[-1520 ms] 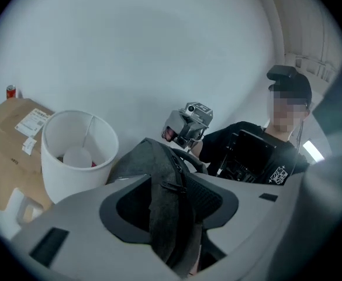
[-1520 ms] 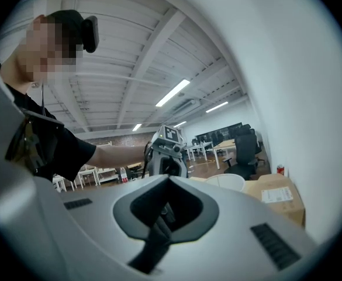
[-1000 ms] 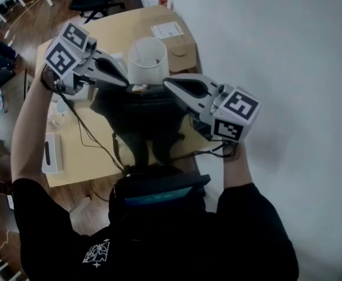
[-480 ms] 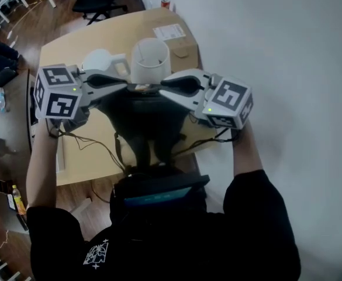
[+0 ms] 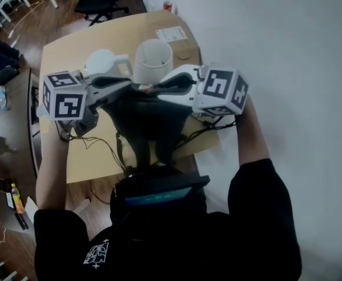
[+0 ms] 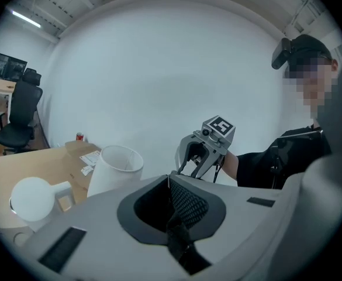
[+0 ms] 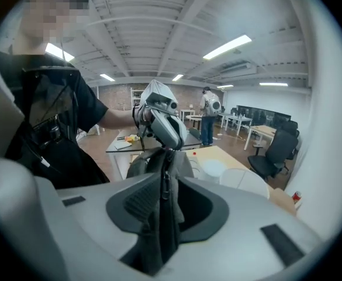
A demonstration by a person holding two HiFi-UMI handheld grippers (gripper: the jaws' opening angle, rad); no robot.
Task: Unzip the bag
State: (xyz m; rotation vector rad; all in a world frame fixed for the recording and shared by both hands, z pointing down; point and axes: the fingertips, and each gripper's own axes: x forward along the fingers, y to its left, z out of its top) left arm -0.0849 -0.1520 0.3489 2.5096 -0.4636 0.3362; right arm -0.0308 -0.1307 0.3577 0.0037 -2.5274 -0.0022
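A black bag (image 5: 147, 124) stands upright on the wooden table (image 5: 89, 154), right in front of me. Both grippers meet at its top edge. My left gripper (image 5: 133, 85) is shut on a thin black strap (image 6: 179, 239) of the bag that runs between its jaws. My right gripper (image 5: 160, 86) faces it from the right. Its jaws are opening, and a fold of bag fabric with a zipper pull (image 7: 161, 183) hangs between them, with a gap on one side. The right gripper (image 6: 201, 157) also shows in the left gripper view with its jaws apart.
Behind the bag stand a white cylinder (image 5: 153, 60) and a white jug (image 5: 103, 63). A cardboard box (image 5: 173, 37) and a red can (image 5: 168, 5) lie at the table's far end. A white wall runs along the right. Cables (image 5: 95, 142) trail over the table.
Both grippers have swung inward and now meet at the bag's top. The left one came down from the upper left. The right one rose from the lower right and rolled.
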